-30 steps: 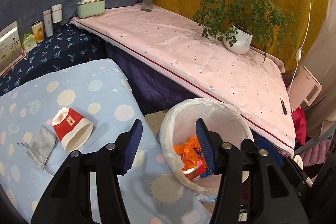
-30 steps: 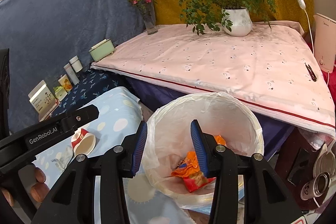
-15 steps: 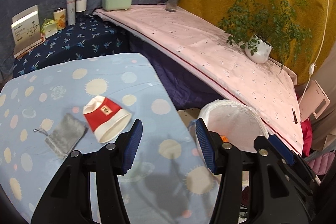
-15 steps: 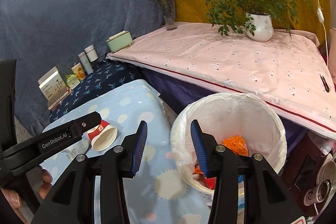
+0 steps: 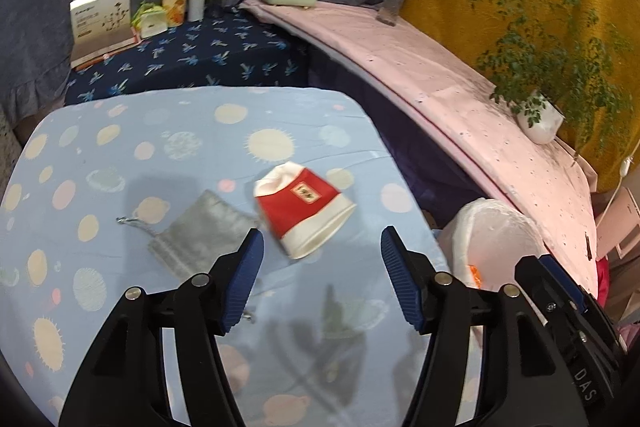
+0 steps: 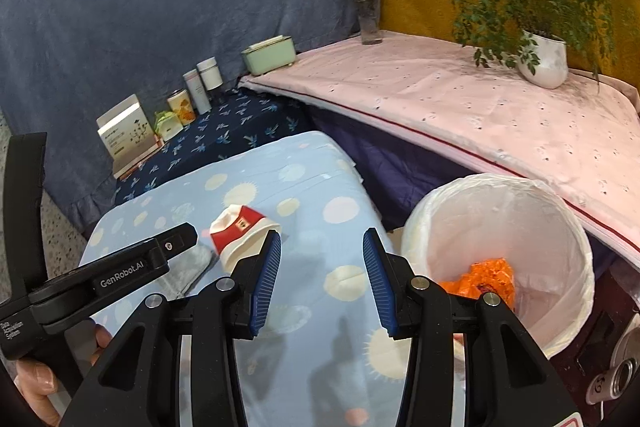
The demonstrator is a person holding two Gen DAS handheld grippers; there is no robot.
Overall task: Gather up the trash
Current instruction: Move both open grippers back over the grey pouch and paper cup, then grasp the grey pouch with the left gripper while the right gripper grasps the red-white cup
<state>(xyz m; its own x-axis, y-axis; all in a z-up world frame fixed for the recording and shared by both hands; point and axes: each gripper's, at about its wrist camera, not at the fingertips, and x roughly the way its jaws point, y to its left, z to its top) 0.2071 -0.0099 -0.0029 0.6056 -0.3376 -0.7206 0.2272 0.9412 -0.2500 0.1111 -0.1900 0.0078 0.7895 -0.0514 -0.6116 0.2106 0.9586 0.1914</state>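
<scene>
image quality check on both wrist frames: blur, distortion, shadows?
Left wrist view: strong fisheye bending with a dark vignette at the corners; the crushed red-and-white paper cup and grey drawstring pouch look slightly motion-smeared; soft gripper shadows fall on the light-blue dotted tablecloth. Right wrist view: same barrel distortion, sharper overall; the white-lined trash bin is brightly lit but not blown out.

A: Any writing you can actually read?

B: "GenRobot.AI" in white on the left gripper (image 6: 120, 271) arm, left of the paper cup (image 6: 240, 239), with "Data Acquisition System" lower down its handle. "DAS" on the black gripper body at the left view's bottom right. Cup logo's too blurry.
</scene>
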